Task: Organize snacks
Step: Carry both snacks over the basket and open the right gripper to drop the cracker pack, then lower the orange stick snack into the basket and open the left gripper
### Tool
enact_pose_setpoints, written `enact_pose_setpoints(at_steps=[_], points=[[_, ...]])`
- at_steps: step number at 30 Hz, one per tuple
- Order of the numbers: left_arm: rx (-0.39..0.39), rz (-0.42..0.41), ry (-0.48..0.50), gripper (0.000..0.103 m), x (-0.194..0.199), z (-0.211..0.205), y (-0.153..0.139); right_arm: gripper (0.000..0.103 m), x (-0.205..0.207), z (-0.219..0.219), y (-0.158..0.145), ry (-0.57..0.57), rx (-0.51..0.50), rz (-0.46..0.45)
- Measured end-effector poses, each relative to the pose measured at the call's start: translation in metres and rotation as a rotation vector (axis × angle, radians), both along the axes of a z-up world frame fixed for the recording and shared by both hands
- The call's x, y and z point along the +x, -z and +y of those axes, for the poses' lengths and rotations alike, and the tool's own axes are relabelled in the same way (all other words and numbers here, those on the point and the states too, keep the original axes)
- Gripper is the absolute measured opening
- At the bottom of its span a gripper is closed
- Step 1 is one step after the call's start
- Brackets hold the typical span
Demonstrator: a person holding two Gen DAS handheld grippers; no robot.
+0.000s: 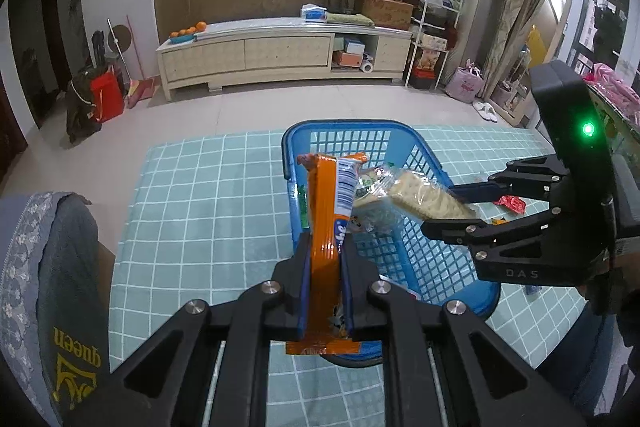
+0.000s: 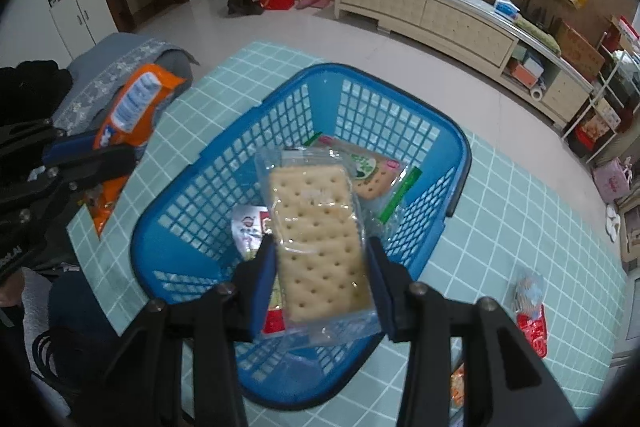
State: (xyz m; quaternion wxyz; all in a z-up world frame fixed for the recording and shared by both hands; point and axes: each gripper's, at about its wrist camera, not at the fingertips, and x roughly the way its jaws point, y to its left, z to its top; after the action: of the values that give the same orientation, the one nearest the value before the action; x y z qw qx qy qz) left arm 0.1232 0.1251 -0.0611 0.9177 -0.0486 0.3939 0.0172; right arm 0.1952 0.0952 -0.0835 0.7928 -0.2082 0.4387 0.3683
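A blue plastic basket [image 1: 404,143] [image 2: 456,163] stands on a teal checked table mat. My left gripper [image 1: 325,247] is shut on a long orange snack packet [image 1: 326,211] and holds it over the basket's left side; the packet also shows in the right wrist view [image 2: 132,107]. My right gripper [image 2: 320,259] is shut on a clear packet of pale crackers [image 2: 316,239] [image 1: 424,199] above the basket. A green-and-orange snack pack [image 2: 370,171] and a white-and-red pack [image 2: 250,227] lie inside the basket.
Small red snack packets lie on the mat [image 2: 520,211] right of the basket [image 2: 532,323] [image 1: 510,203]. A grey cloth-covered chair [image 1: 48,267] stands at the table's left. A long cream cabinet [image 1: 280,55] lines the far wall across open floor.
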Motion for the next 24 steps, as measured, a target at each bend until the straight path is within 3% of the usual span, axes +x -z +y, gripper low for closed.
enact_pose_setpoints(at_steps=[3,5,7,11,24], points=[[-0.006,0.012,0.000,0.012,0.002,-0.003,0.003,0.052,0.001,0.006,0.003,0.009,-0.043,-0.051],[-0.011,0.019,0.001,0.012,0.004,-0.003,0.006,0.065,0.004,0.005,0.004,0.031,-0.067,-0.093],[-0.013,0.027,0.005,0.012,0.007,-0.004,0.009,0.089,0.005,0.001,0.003,0.043,-0.049,-0.119],[-0.011,0.037,0.015,0.012,0.009,-0.011,0.008,0.095,0.004,-0.012,-0.003,0.068,-0.027,-0.146],[0.006,0.036,0.058,0.012,0.016,-0.035,-0.002,0.102,0.007,-0.056,-0.009,0.155,0.030,-0.076]])
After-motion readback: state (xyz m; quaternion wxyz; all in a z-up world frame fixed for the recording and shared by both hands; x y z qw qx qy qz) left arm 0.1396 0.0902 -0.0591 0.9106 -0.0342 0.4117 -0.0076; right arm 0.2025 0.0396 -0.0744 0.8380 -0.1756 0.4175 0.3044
